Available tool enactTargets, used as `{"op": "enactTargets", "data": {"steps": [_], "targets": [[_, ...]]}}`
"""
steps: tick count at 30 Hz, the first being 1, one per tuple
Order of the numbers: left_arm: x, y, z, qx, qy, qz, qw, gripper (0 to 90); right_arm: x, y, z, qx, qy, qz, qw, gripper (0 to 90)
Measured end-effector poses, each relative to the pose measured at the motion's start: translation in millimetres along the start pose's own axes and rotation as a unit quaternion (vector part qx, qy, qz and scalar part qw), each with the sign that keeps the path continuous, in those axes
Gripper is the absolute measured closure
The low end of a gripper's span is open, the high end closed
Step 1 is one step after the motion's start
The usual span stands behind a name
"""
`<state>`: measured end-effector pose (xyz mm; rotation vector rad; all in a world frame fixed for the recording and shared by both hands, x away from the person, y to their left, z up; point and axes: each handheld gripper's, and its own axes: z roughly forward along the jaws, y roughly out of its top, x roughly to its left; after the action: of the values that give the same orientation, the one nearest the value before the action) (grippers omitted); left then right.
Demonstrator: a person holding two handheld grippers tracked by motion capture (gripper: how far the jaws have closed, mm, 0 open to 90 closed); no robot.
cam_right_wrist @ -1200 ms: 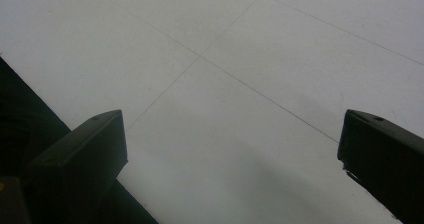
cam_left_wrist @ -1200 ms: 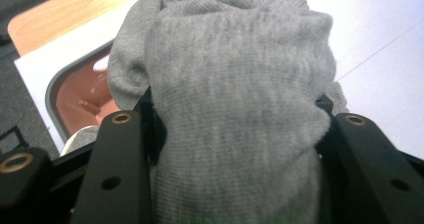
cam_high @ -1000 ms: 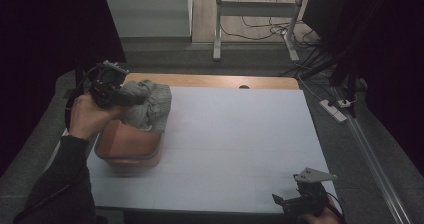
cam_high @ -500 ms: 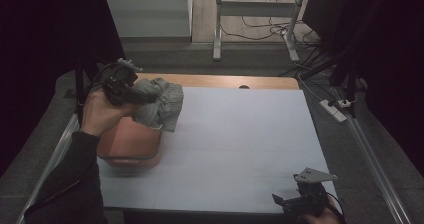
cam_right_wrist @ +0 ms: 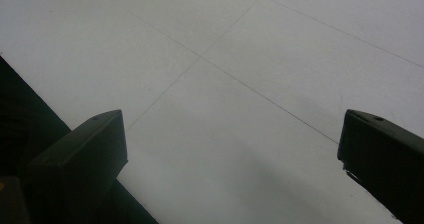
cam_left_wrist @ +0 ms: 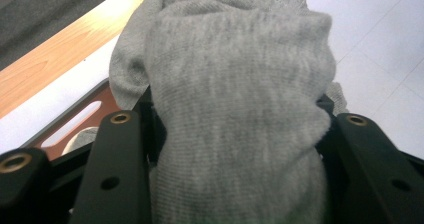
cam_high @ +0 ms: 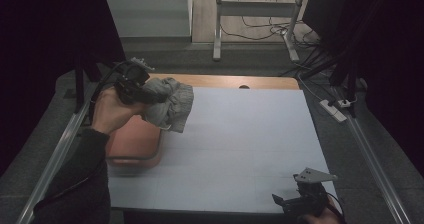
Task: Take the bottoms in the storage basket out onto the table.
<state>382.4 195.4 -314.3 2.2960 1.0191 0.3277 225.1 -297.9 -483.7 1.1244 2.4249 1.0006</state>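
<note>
**Grey sock lifted clear of the basket, not yet set down**

The left gripper (cam_high: pixel 150 95) has its two black jaws clamped on a bunched grey knitted sock (cam_high: pixel 169 105) — in the left gripper view the ribbed fabric (cam_left_wrist: pixel 235 109) bulges up between the jaws and spills over both of them, so the grip looks firm and deep. The left hand (cam_high: pixel 111 111) carries it in the air, over the far right corner of a shallow salmon-coloured plastic basket (cam_high: pixel 131 145) that sits at the left edge of the white table top (cam_high: pixel 240 149). In the left gripper view a slotted wall of that basket (cam_left_wrist: pixel 75 121) appears below the sock, with something pale inside it, too small to name.

As I judge it, the pick-up is done: the sock is out of the basket and held. What is left is carrying it over the open white surface and laying it down — possibly spreading it, since it is crumpled.

The sock hangs as a wad, with its long axis running roughly from the jaws down and to the right in the high view; which end is toe or cuff I cannot tell.

The right gripper (cam_high: pixel 300 201) rests at the near right corner of the table, jaws spread wide with nothing between them.
</note>
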Motion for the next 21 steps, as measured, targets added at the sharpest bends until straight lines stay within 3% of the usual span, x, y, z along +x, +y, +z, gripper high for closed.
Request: {"op": "enactTargets", "data": {"steps": [21], "targets": [[-19.1,20.6,18.1,0.000,-0.015,0.025,0.9996,47.8,0.4,0.0,-0.1,0.001,0.000,-0.002,1.0000,0.0]]}}
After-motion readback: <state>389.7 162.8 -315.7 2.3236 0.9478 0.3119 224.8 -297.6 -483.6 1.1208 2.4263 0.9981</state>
